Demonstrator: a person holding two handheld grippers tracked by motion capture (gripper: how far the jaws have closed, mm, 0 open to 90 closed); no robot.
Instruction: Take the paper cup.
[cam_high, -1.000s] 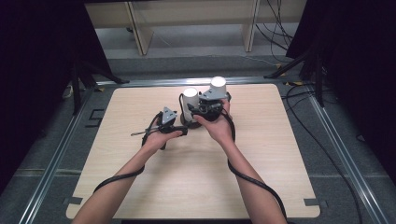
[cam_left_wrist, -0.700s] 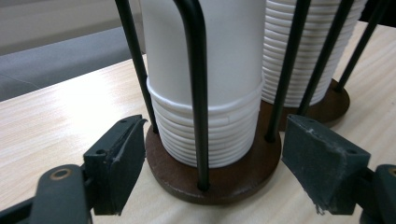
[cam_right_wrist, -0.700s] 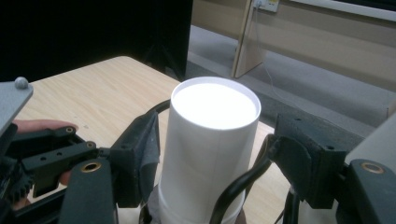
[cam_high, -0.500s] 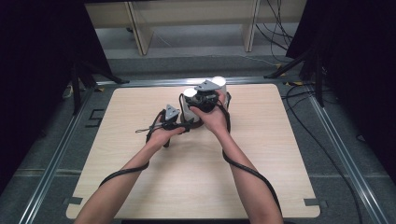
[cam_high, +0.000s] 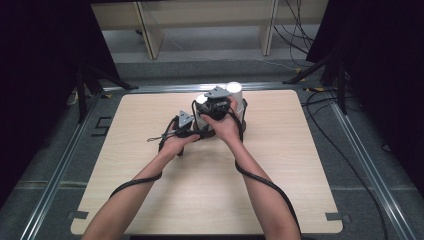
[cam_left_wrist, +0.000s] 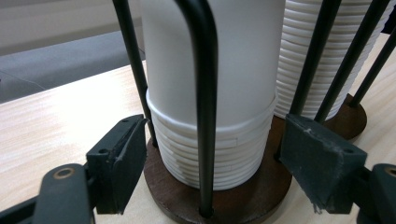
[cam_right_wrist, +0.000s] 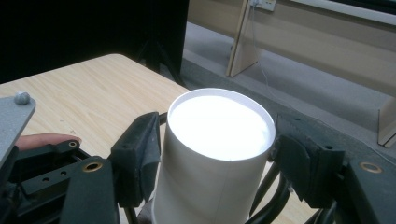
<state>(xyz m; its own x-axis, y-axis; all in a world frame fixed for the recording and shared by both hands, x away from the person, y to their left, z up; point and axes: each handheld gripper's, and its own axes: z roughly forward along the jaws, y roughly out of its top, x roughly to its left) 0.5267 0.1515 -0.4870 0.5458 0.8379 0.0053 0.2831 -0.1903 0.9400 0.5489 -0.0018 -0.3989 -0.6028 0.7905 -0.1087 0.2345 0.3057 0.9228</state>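
Observation:
Two stacks of upturned white cups stand in a black wire holder on brown round bases (cam_left_wrist: 219, 196). My left gripper (cam_left_wrist: 215, 135) is low at the near stack (cam_left_wrist: 210, 70). Its jaws have just been closing with that stack and its rods between them, and the pads now lie against the side rods (cam_left_wrist: 140, 93). From the high view my left gripper (cam_high: 187, 127) sits left of the holder. My right gripper (cam_right_wrist: 217, 144) is shut on the top cup (cam_right_wrist: 219, 126) of that stack, gripping just under its flat bottom. In the high view my right gripper (cam_high: 215, 107) covers that stack.
The second cup stack (cam_high: 234, 90) stands just right of and behind the held one, also (cam_left_wrist: 303, 70). The wooden table (cam_high: 300, 175) has free room all around the holder. Cables trail from both grippers along the forearms. Shelving (cam_high: 150, 30) and stands lie beyond the far edge.
My right gripper has shifted a little to the left, over the left stack's top. The left hand has stayed at the holder's base.

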